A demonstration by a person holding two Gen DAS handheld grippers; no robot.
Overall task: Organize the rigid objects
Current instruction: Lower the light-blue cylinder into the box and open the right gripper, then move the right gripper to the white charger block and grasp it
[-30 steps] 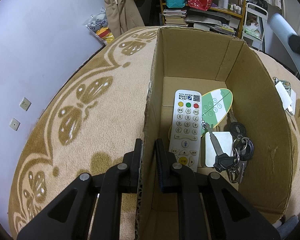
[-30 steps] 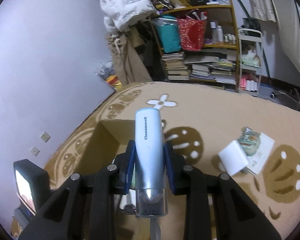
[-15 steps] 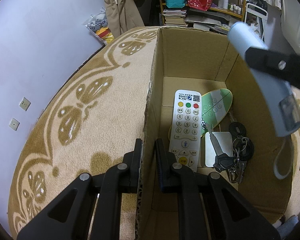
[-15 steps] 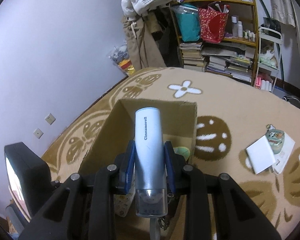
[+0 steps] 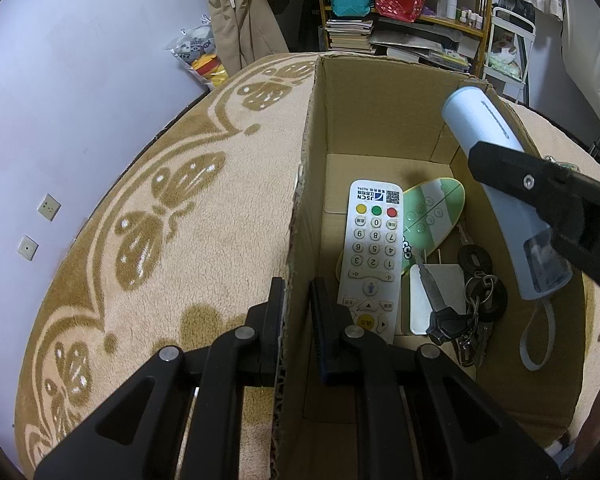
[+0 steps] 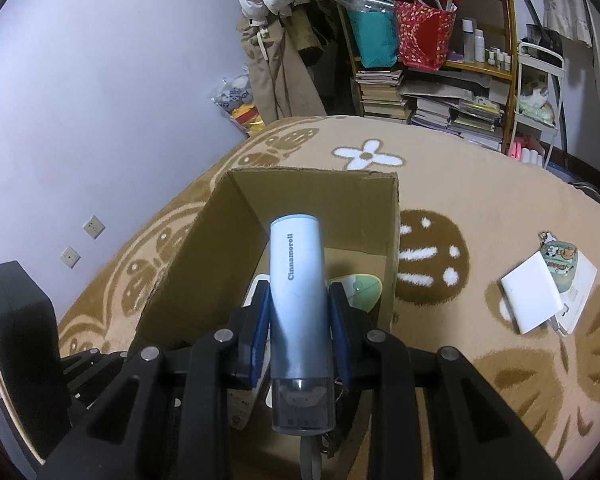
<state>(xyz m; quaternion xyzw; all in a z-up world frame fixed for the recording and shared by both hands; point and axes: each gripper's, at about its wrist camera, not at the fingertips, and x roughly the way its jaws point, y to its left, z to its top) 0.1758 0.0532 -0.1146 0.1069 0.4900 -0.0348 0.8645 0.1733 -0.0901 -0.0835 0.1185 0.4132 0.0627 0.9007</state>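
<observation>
While keys [image 5: 474,308] crowd the cardboard box [image 5: 380,120], a white card [image 6: 530,304] lies outside.

"Cinnamoroll" on blue tube [image 6: 298,280]; "JSCN" on remote [image 5: 370,256].

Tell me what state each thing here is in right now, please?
Cardboard box: open-topped, upright, on the blanket.
Left gripper: jaws shut on the box's side wall.
Right gripper: jaws shut on the blue tube.
Blue tube: held tilted above the box.
Remote: lying flat in the box.
Keys: lying in the box.
</observation>
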